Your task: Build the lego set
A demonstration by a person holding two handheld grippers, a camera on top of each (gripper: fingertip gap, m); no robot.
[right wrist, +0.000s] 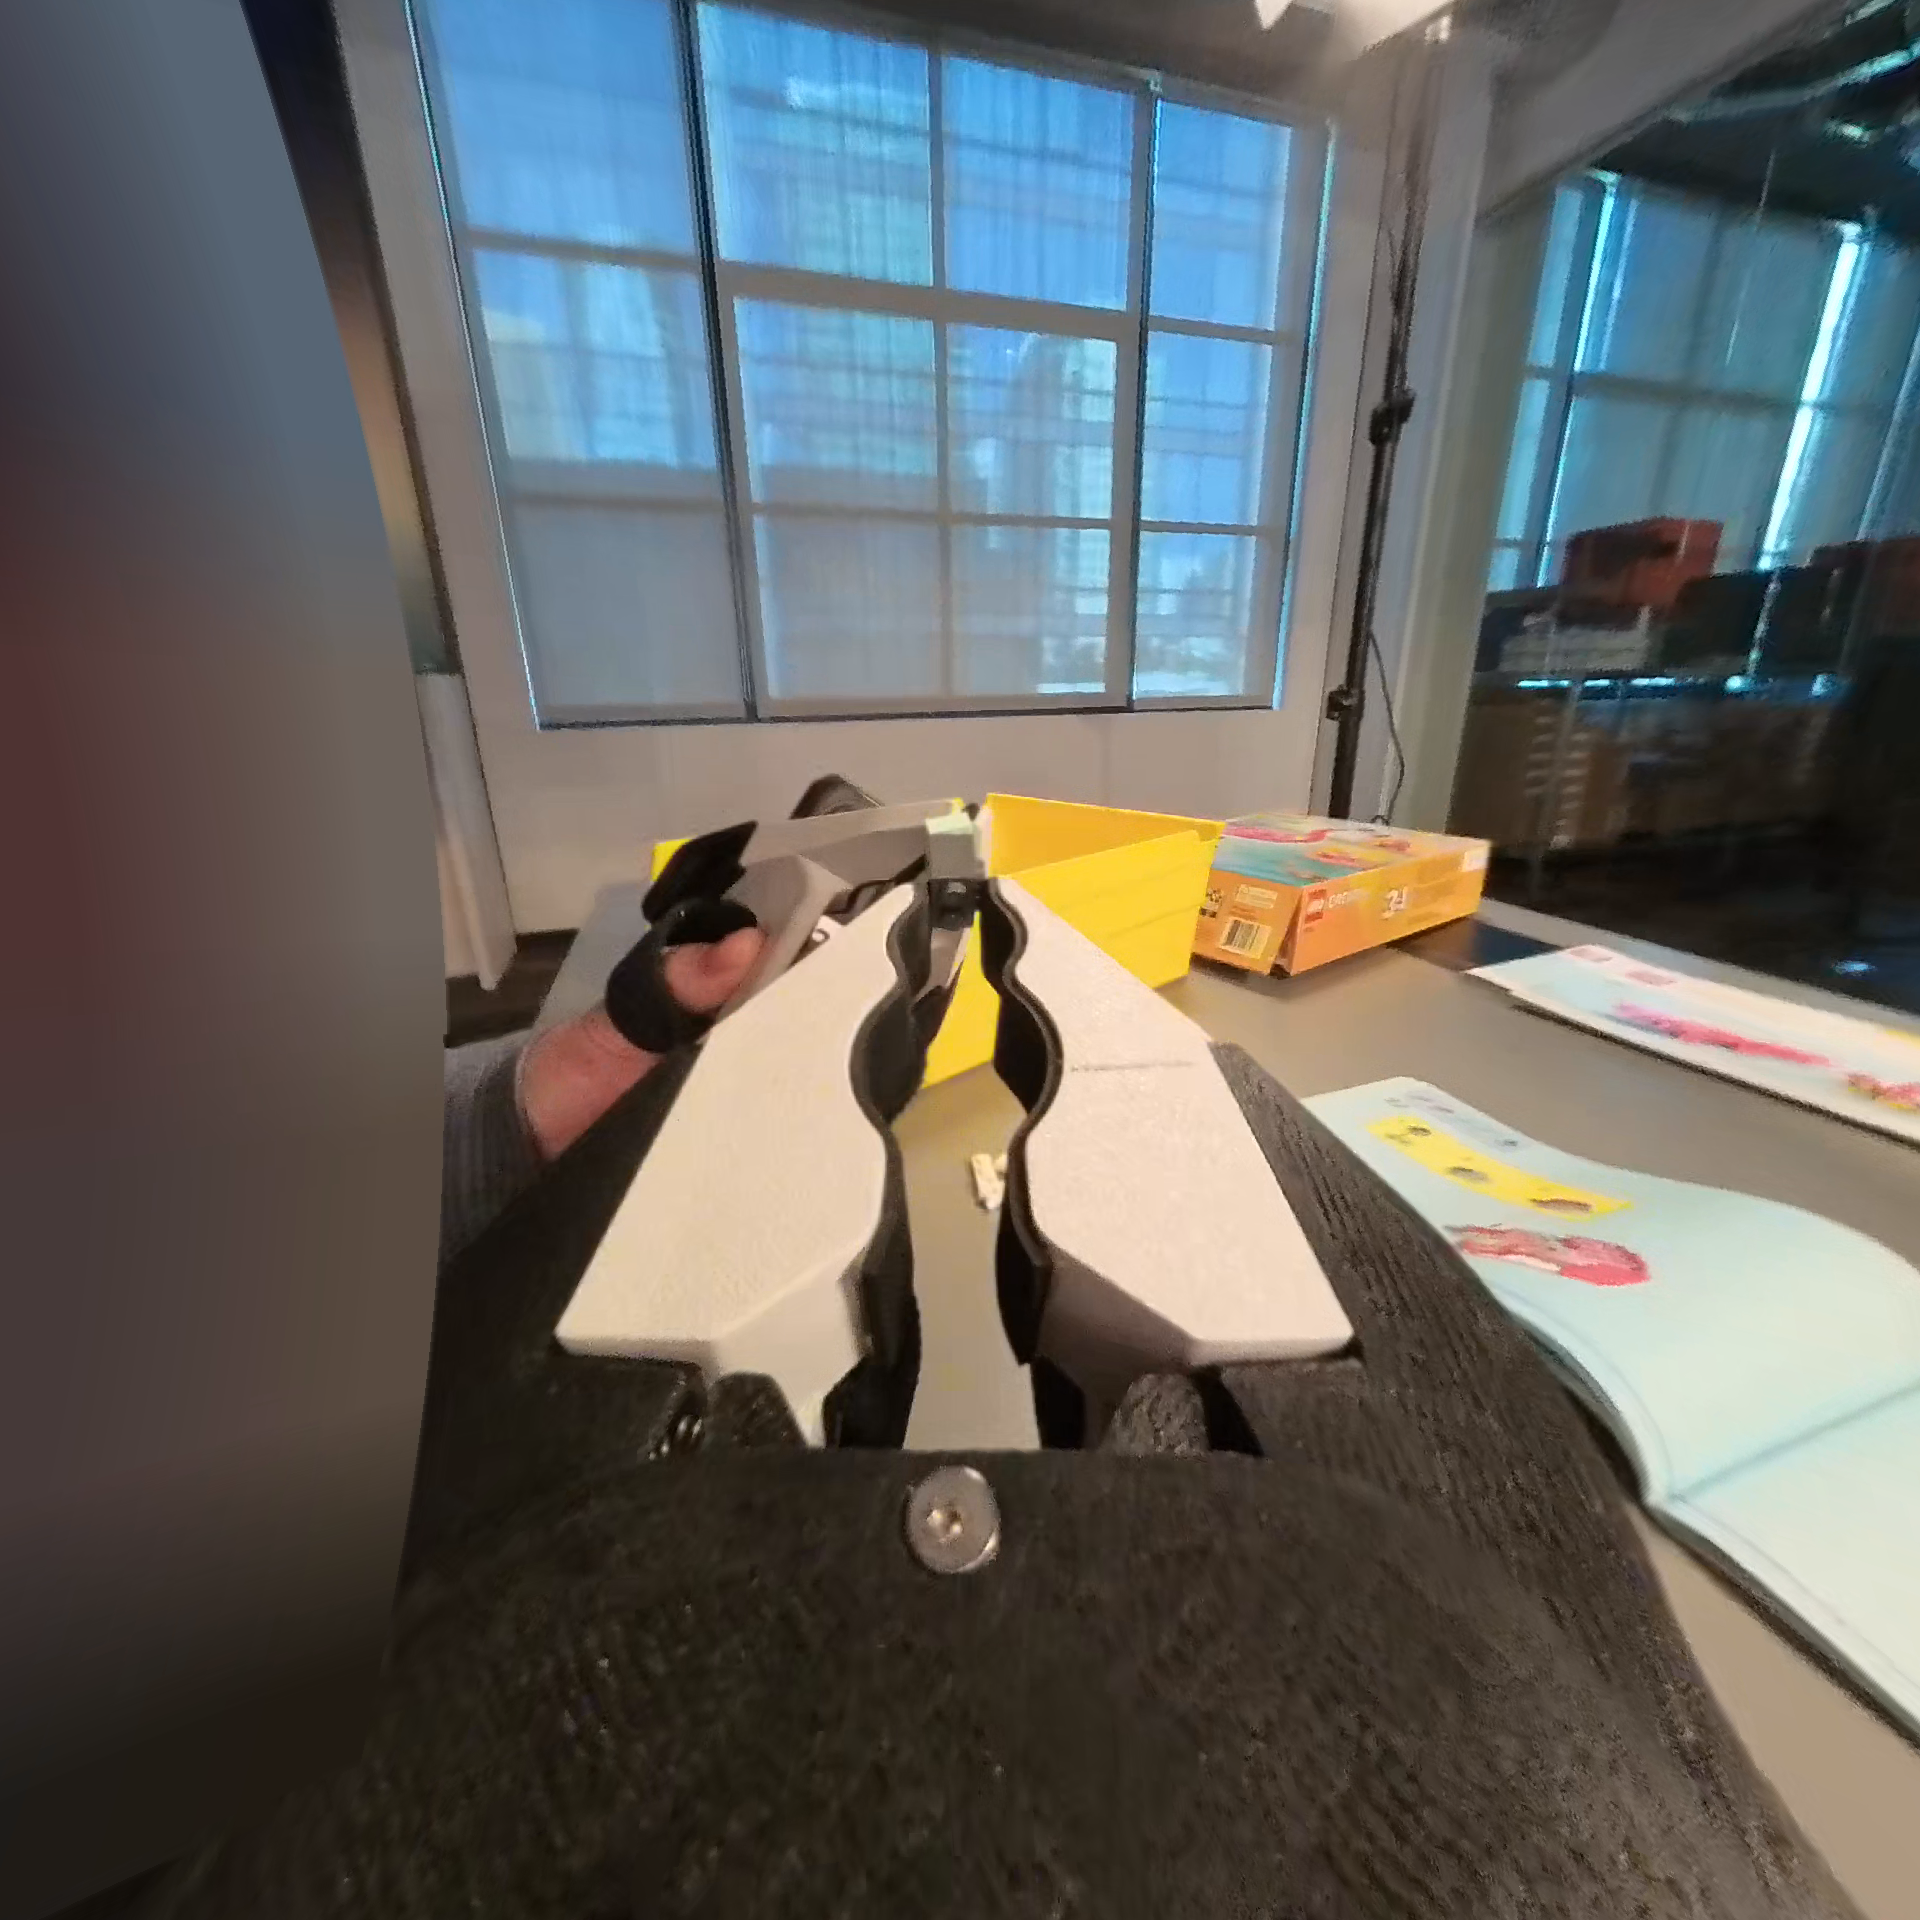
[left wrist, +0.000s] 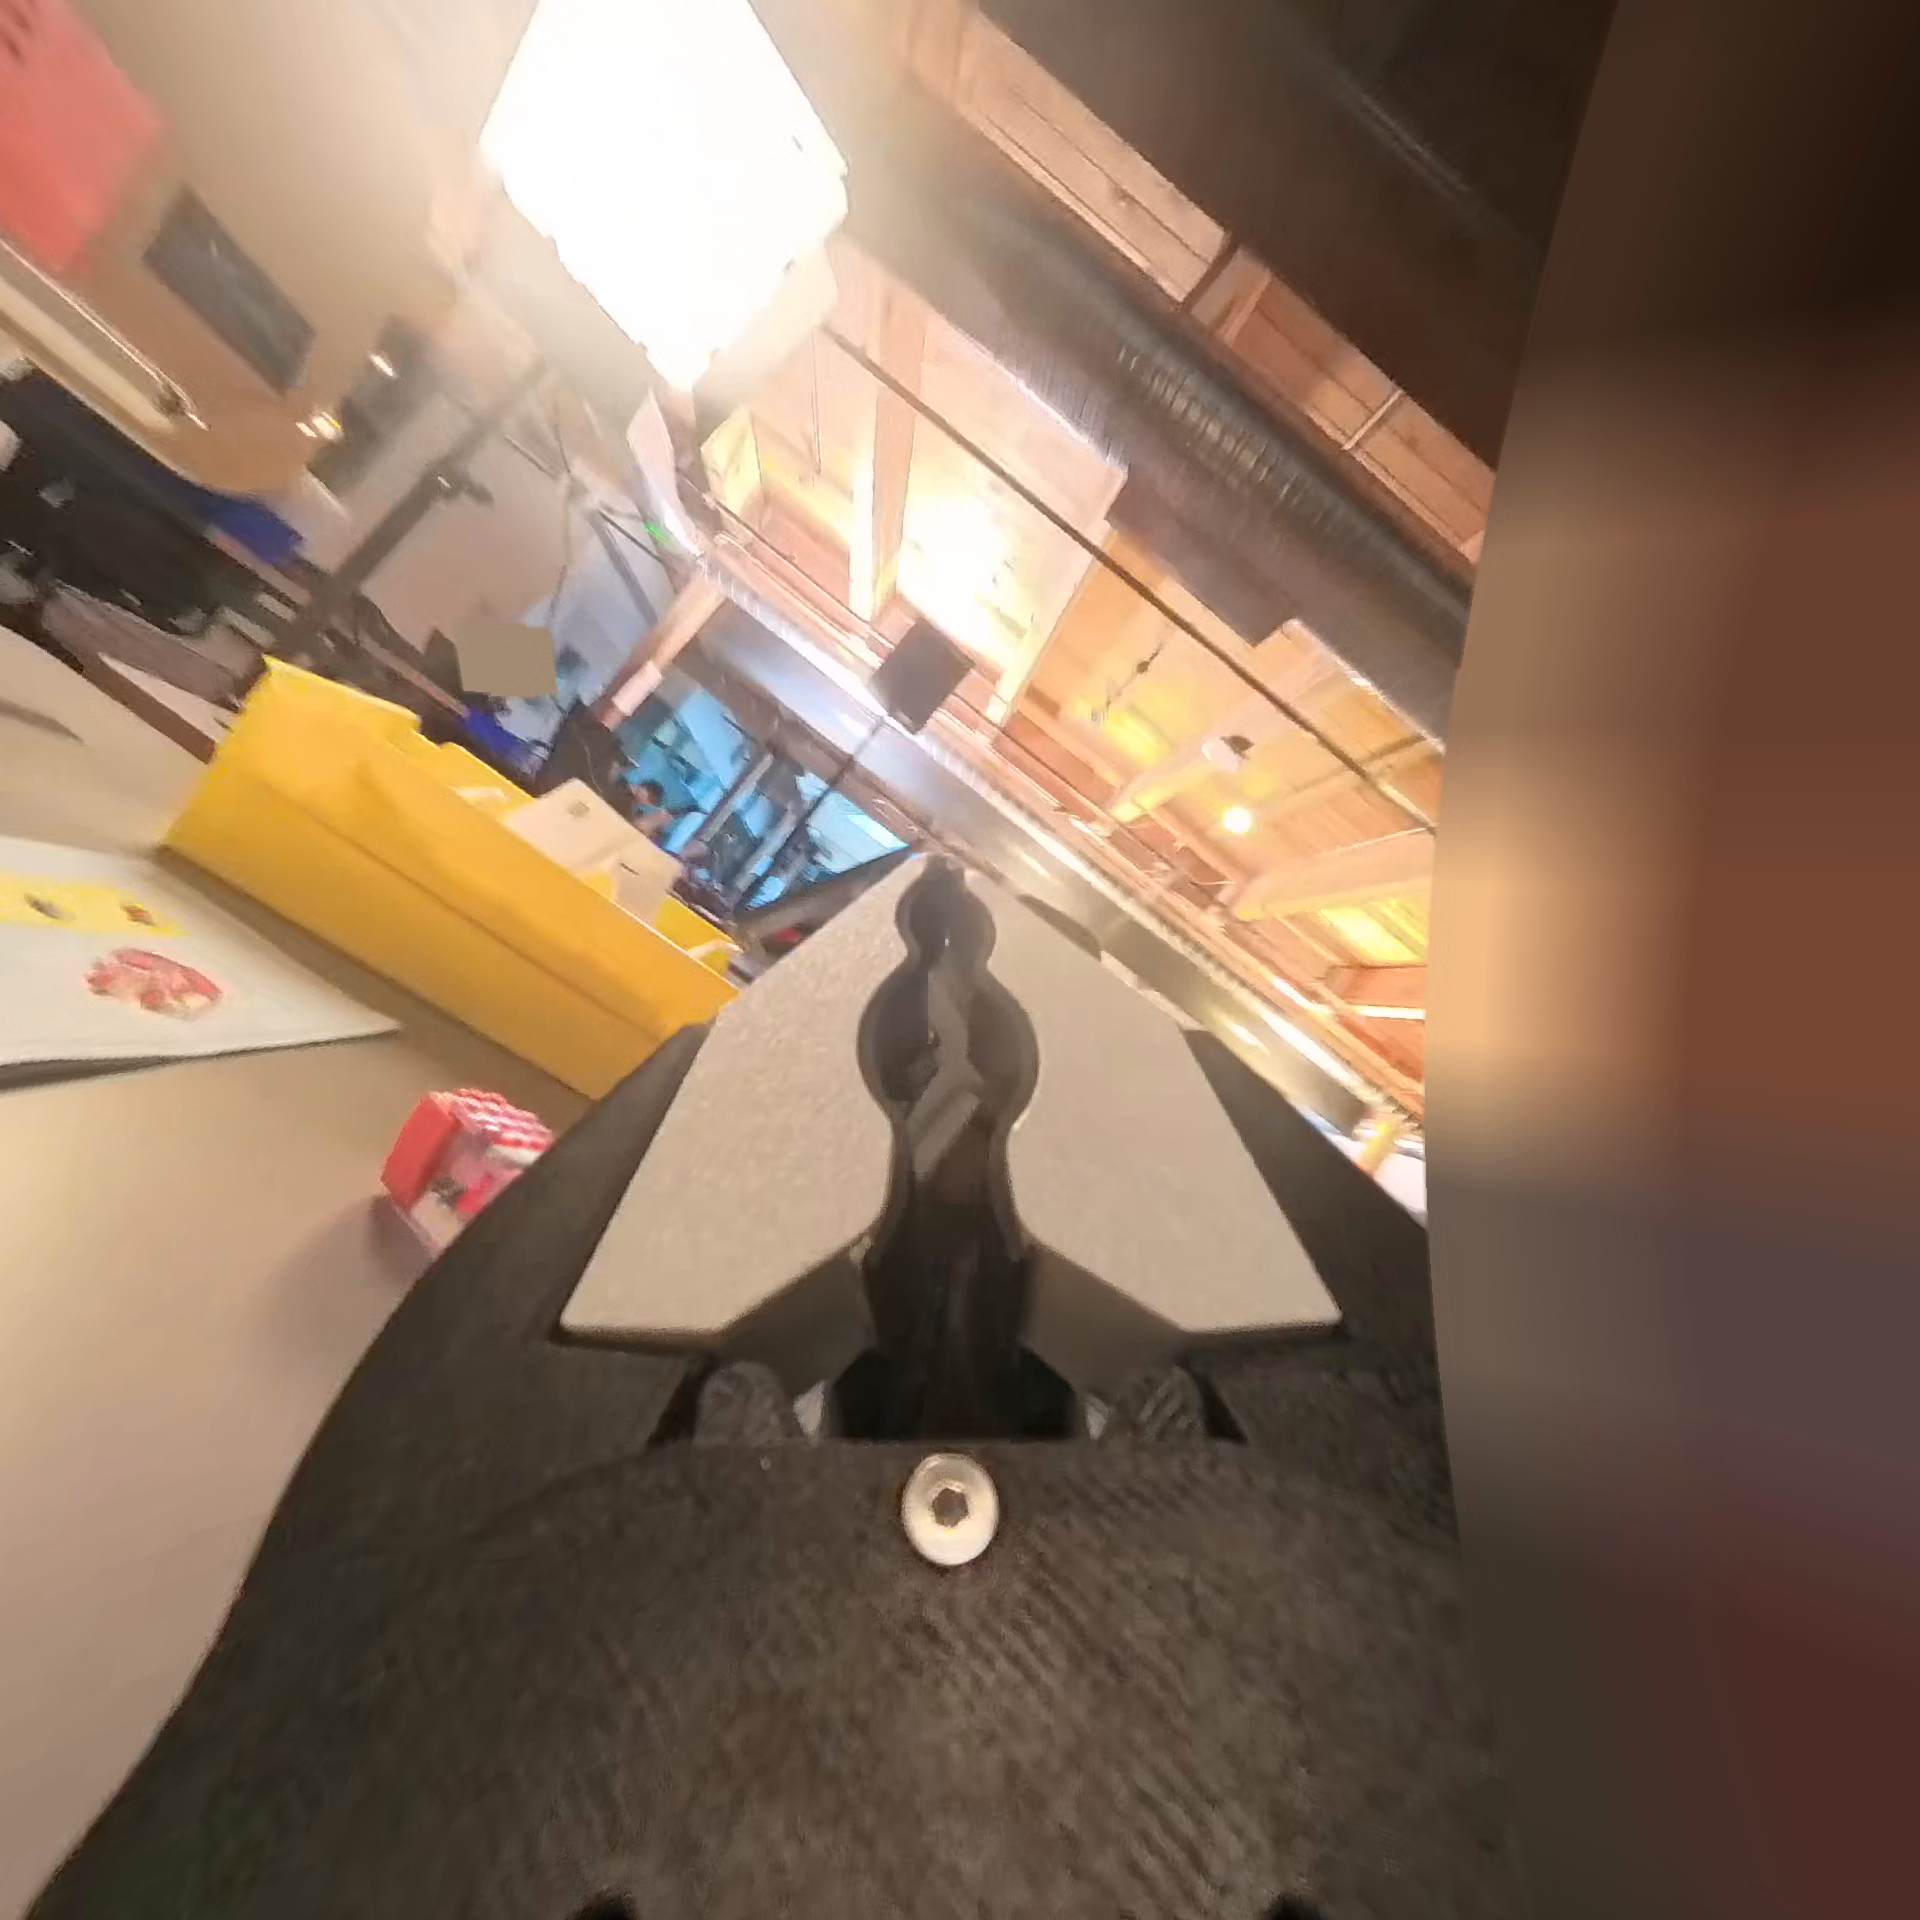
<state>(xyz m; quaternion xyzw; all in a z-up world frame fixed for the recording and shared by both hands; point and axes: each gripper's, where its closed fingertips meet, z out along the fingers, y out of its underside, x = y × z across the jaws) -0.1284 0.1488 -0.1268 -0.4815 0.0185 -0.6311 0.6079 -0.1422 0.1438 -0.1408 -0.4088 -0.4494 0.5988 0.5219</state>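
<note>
1. The right gripper (right wrist: 956,896) is nearly closed. A small dark piece (right wrist: 951,902) with a round hole is pinched between its fingertips, and a pale grey-green block (right wrist: 954,840) is seen directly on top of that piece.
2. Whether piece and block are one part cannot be told.
3. The piece is held in the air above the table (right wrist: 1403,1039), in front of the yellow bin (right wrist: 1101,883).
4. The left gripper (left wrist: 940,883) is closed, its fingertips pressed together, and nothing is seen between them in its own view.
5. In the right wrist view the left gripper is seen reaching in from the left, its tip brought against the block. Whether the block is gripped by it cannot be told.
6. The left gripper is held by a hand (right wrist: 665,997) with a black strap around one finger.
7. A small white bit (right wrist: 985,1179) is seen on the table below the right fingers.
8. An open booklet (right wrist: 1662,1299) lies to the right, and an orange box (right wrist: 1340,894) is placed beside the bin.
9. A red brick build (left wrist: 462,1153) is seen on the table just left of the left gripper.
</note>
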